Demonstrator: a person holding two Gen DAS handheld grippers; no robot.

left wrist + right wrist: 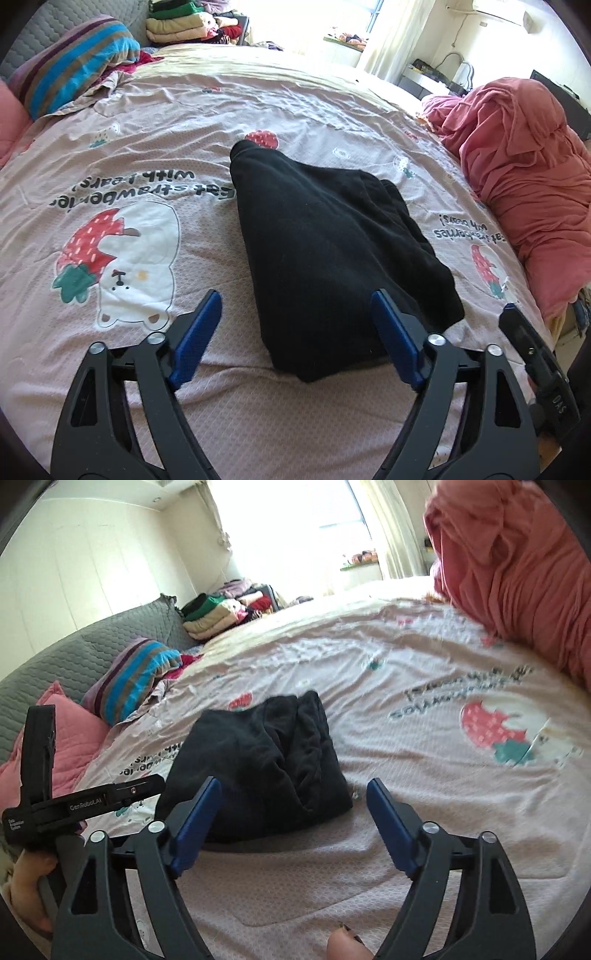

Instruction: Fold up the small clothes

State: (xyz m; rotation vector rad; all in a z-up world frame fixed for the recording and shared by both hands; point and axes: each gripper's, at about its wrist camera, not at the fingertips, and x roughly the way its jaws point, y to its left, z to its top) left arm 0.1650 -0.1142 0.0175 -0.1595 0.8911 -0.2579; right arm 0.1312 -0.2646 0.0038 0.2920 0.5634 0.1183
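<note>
Nearest, left wrist view: left gripper [295,334], blue pads spread wide, nothing gripped; near end of black garment [332,251] between the pads, not pressed by either.

Nearest, right wrist view: right gripper [293,821], pads likewise apart and bare; garment [258,768] just ahead, toward the left pad. A fingertip [345,945] at the bottom edge. Left gripper's black body [74,805] at the left edge, a hand [31,882] below it.

On the bed, toward the near edge: black garment, folded to a thick bundle, narrow end pointing away, gathered waistband on the right side; loose on the sheet, held by nothing.

Carrier: bed sheet [155,122], pale pink, wrinkled, printed with bears, strawberries and lettering. Bare cloth between garment and every other item; nothing lying between grippers and garment.

Right edge of bed: heap of salmon-pink cloth [524,162], bulky, well apart from the garment.

Left edge: pink quilted pillow [62,734]; beyond it a striped pillow [74,62], blue, brown and purple bands, against a grey quilted headboard [74,657].

Far left corner: stack of folded clothes [214,616], green on top, cream beneath; loose coloured clothes beside it.

Farthest: bright window with pale curtain [399,40]; white wall.
</note>
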